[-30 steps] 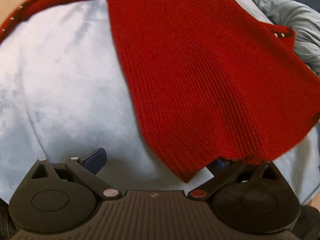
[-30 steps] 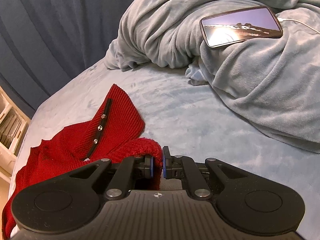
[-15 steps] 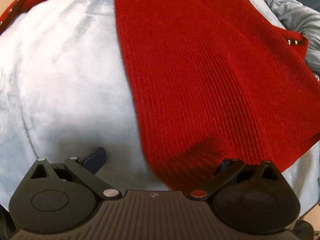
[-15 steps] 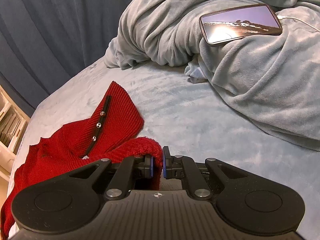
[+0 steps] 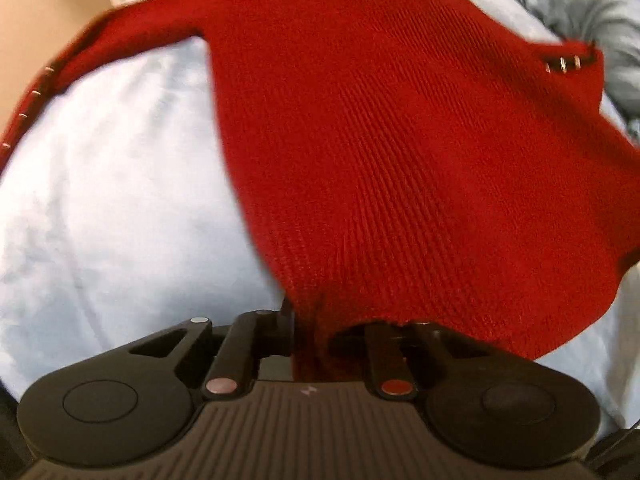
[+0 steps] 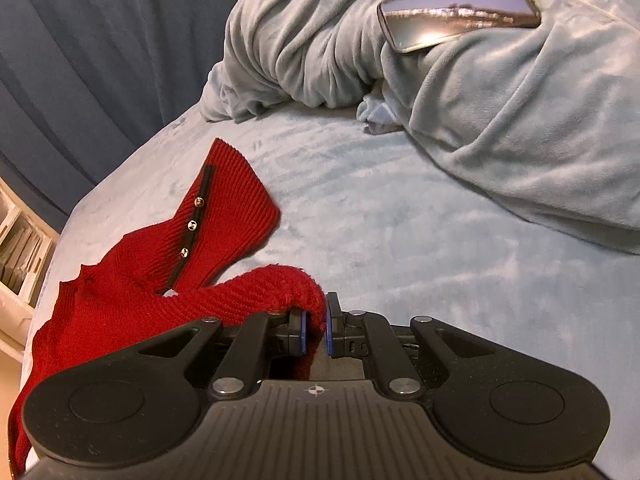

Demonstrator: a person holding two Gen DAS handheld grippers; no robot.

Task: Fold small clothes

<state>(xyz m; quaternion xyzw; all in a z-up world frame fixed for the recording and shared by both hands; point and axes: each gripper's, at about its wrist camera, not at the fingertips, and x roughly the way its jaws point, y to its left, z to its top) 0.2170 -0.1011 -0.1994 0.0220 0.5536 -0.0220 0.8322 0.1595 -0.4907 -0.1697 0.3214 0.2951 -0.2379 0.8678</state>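
Both grippers clamp the red knit sweater [image 5: 400, 160] that we see spread across the pale blue bedsheet [image 5: 112, 200]: the left gripper [image 5: 312, 340] pinches what looks like its lower edge at bottom centre, though blurred, and the right gripper [image 6: 316, 330] bites a bunched fold.

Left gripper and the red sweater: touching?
Touching. The left wrist view shows the left gripper shut on a bunched fold of the red sweater, knit running between the fingers.
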